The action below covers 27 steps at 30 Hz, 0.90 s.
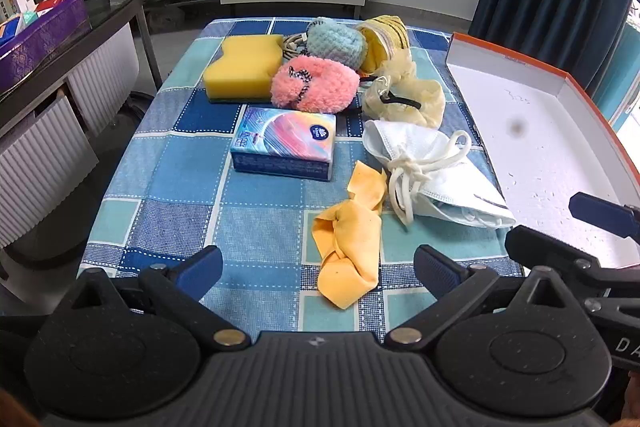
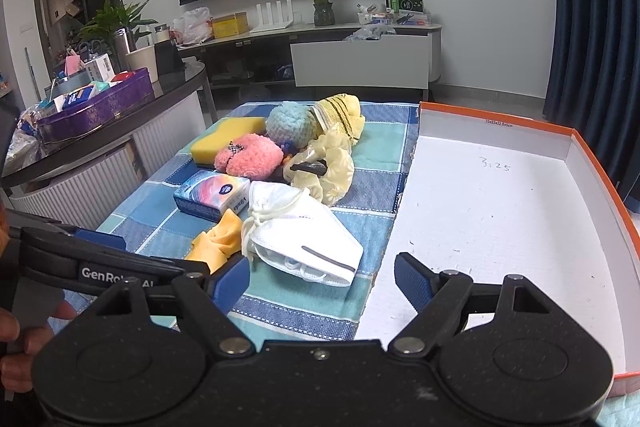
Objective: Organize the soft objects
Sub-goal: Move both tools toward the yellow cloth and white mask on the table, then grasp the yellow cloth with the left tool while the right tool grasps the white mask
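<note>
Two grippers were seen low over the near edge of a checked blue tablecloth (image 1: 168, 163). The left gripper (image 1: 318, 269) was held wide open with nothing between its blue pads, just short of a crumpled orange cloth (image 1: 352, 247) that lay between the fingers' line of sight. The right gripper (image 2: 322, 277) was also spread wide and empty, positioned over the seam between cloth and box, with a white face mask (image 2: 304, 231) just ahead of its left finger. An orange-rimmed shallow box (image 2: 500, 211) with a white floor was set to the right of the pile; no soft item was seen inside it.

Soft items were clustered mid-table: a tissue pack (image 1: 286, 143) near the mask, a pink fluffy item (image 1: 316, 85) behind it, a yellow sponge (image 1: 242, 67) to the left, a light-blue knitted ball (image 1: 336, 43) at the back, a yellow striped cloth (image 1: 384, 39) beside it, and a pale yellow scrunchie (image 1: 408, 95) touching the mask's far end.
</note>
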Each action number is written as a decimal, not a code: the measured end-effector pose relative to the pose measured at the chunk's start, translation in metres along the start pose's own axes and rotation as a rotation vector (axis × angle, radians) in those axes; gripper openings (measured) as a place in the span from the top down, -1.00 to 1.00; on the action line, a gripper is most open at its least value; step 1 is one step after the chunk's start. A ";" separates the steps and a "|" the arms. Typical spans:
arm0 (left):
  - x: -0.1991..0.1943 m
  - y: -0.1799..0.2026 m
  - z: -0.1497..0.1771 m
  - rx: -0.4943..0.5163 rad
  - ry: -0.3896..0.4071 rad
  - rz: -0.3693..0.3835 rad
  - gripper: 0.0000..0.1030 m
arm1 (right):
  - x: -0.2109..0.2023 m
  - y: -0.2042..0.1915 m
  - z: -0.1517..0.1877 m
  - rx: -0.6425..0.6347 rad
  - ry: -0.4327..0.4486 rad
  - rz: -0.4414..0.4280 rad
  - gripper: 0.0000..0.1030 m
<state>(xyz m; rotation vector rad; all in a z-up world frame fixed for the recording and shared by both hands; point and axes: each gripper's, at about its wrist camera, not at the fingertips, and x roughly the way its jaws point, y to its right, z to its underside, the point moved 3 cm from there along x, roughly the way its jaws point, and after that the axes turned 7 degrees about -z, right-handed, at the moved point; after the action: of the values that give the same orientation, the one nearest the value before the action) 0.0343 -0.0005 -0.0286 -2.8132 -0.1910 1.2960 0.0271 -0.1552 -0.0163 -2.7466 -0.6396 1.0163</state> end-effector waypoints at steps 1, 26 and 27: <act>0.000 0.000 0.000 -0.003 0.002 0.004 -1.00 | 0.001 0.000 0.000 -0.002 -0.001 0.001 -0.81; 0.022 0.002 -0.008 -0.004 -0.028 0.025 -0.86 | 0.013 0.006 0.000 0.015 -0.030 0.003 -0.81; 0.024 0.002 -0.008 -0.004 -0.030 0.023 -0.84 | 0.014 0.006 0.000 0.014 -0.032 0.003 -0.81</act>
<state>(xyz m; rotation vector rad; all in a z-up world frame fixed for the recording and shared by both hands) 0.0554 0.0002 -0.0417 -2.8089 -0.1632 1.3442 0.0386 -0.1551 -0.0261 -2.7257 -0.6310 1.0631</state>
